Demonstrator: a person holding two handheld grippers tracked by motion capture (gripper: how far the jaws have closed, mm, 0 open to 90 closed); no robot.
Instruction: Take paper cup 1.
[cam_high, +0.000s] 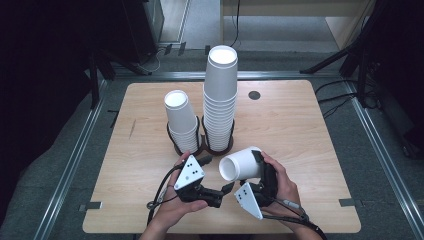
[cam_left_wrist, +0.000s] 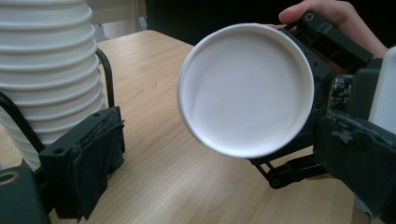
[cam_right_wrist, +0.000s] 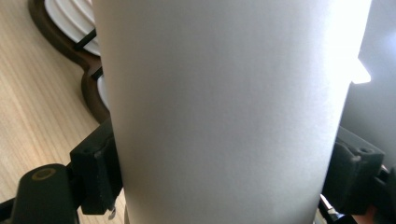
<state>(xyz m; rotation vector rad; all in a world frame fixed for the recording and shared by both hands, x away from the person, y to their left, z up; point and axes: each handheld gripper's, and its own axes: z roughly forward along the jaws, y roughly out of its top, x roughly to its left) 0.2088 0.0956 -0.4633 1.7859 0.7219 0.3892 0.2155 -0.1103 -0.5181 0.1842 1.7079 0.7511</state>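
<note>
A white paper cup (cam_high: 240, 166) lies on its side above the table's front edge, with my right gripper (cam_high: 260, 172) shut on its wall. In the right gripper view the cup's side (cam_right_wrist: 224, 102) fills the gap between both black pads (cam_right_wrist: 95, 172). My left gripper (cam_high: 225, 192) points right at the cup, its jaws wide apart and touching nothing. In the left gripper view one round end of the cup (cam_left_wrist: 245, 88) faces me, with the right gripper's frame (cam_left_wrist: 327, 42) behind it.
Two stacks of upturned white cups stand in black holders mid-table: a short one (cam_high: 180, 117) on the left and a tall one (cam_high: 220, 95) on the right, just beyond the grippers. The tall stack (cam_left_wrist: 46, 74) is close by in the left gripper view. A dark round spot (cam_high: 254, 95) marks the table's far side.
</note>
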